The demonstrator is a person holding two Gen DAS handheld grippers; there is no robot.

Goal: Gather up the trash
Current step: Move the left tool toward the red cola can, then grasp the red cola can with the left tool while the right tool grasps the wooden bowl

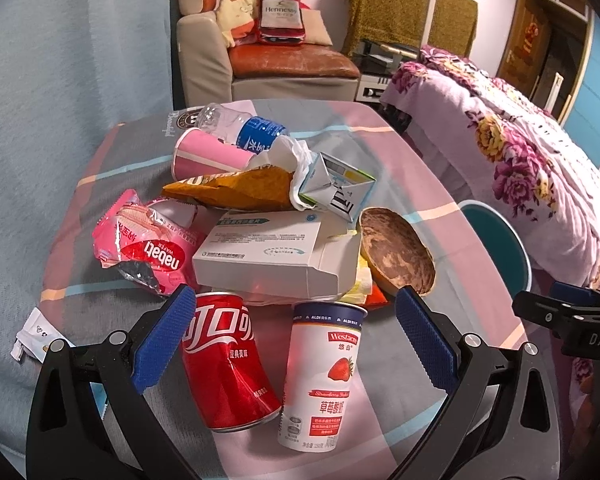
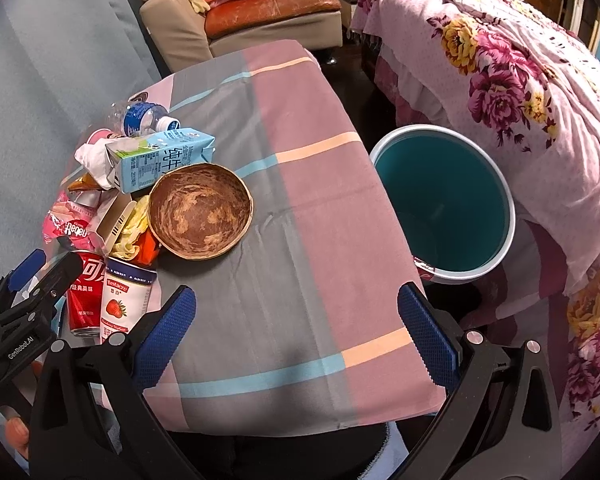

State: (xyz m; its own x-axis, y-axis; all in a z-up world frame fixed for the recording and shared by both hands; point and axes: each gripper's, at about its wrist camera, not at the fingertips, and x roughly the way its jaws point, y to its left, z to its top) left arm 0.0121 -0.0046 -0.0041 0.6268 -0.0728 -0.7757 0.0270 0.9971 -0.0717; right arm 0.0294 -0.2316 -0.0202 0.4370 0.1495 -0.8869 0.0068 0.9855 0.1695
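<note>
A pile of trash lies on the checked tablecloth (image 1: 380,140). Nearest are a dented red cola can (image 1: 228,364) and a strawberry yogurt cup (image 1: 320,376). My left gripper (image 1: 292,344) is open, its fingers either side of these two, holding nothing. Behind them lie a white box (image 1: 268,252), a pink wafer wrapper (image 1: 148,244), a brown bowl (image 1: 396,256), a milk carton (image 1: 336,188), an orange snack bag (image 1: 236,192), a pink cup (image 1: 208,156) and a water bottle (image 1: 244,124). My right gripper (image 2: 296,336) is open and empty over bare cloth (image 2: 300,240), right of the pile.
A teal bin with a white rim (image 2: 444,204) stands on the floor off the table's right edge, against a floral-covered bed (image 2: 520,80). A sofa (image 1: 268,60) stands behind the table. A grey curtain (image 1: 60,80) hangs on the left.
</note>
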